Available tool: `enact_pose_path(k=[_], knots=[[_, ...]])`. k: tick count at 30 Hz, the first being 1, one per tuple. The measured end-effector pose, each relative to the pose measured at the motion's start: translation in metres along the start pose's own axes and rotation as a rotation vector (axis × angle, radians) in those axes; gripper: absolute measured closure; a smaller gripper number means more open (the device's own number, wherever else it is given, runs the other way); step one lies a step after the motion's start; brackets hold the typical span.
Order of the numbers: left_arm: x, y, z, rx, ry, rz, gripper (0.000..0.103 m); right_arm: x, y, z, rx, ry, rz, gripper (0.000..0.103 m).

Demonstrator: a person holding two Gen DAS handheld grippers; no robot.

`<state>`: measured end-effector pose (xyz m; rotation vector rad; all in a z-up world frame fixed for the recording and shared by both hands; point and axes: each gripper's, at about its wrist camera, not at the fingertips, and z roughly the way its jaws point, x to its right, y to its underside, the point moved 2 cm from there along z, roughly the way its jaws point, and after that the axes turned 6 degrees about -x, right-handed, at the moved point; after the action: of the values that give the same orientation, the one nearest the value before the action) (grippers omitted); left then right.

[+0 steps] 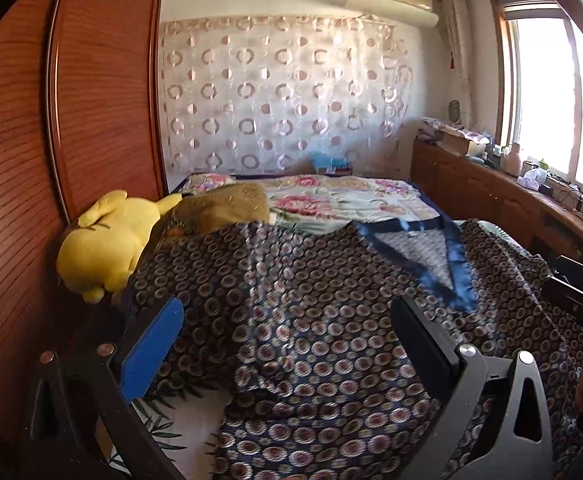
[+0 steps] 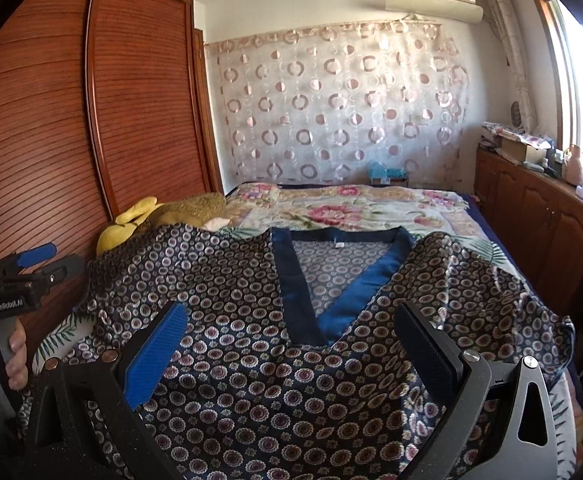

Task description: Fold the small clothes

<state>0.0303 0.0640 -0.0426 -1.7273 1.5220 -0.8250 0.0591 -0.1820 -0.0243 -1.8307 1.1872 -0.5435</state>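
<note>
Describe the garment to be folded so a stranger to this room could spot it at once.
Start at the bed with the flowered cover, which runs from the patterned curtain toward the cameras. On its near end, right of the yellow plush toy, lies the dark top. Its small rings on navy and its shiny blue V-neck band set it apart from the pale, rose-printed bedding.

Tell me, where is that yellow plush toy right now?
The yellow plush toy lies on the bed's left side against the wooden wardrobe, beside the patterned navy shirt.
</note>
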Motion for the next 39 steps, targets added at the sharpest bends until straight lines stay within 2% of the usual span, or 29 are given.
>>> enact_pose_path(k=[11,14,17,20,23,25,30,35,39], knots=[[-0.059,0.020,0.023,-0.086,-0.047,-0.033,0.000,-0.010,0.008,0.026,-0.106,-0.044,-0.065,0.000],[-0.081,0.027,0.027,-0.106,-0.038,-0.052,0.000,-0.015,0.008,0.029,-0.114,-0.051,-0.082,0.000],[-0.100,0.032,0.034,-0.130,0.007,-0.083,0.000,-0.017,0.010,0.034,-0.121,-0.057,-0.092,0.000],[-0.113,0.035,0.043,-0.160,0.053,-0.102,0.007,-0.021,0.010,0.037,-0.122,-0.064,-0.103,0.000],[-0.116,0.035,0.054,-0.190,0.084,-0.104,0.022,-0.025,0.008,0.040,-0.121,-0.068,-0.120,0.000],[-0.118,0.035,0.063,-0.216,0.072,-0.105,0.031,-0.027,0.005,0.042,-0.122,-0.071,-0.133,0.000],[-0.130,0.031,0.078,-0.253,0.074,-0.134,0.034,-0.037,-0.007,0.046,-0.120,-0.097,-0.178,0.000],[-0.143,0.031,0.094,-0.299,0.113,-0.173,0.034,-0.045,-0.020,0.054,-0.122,-0.134,-0.187,0.000],[-0.143,0.034,0.100,-0.333,0.134,-0.168,0.041,-0.049,-0.026,0.066,-0.134,-0.157,-0.188,0.000]])
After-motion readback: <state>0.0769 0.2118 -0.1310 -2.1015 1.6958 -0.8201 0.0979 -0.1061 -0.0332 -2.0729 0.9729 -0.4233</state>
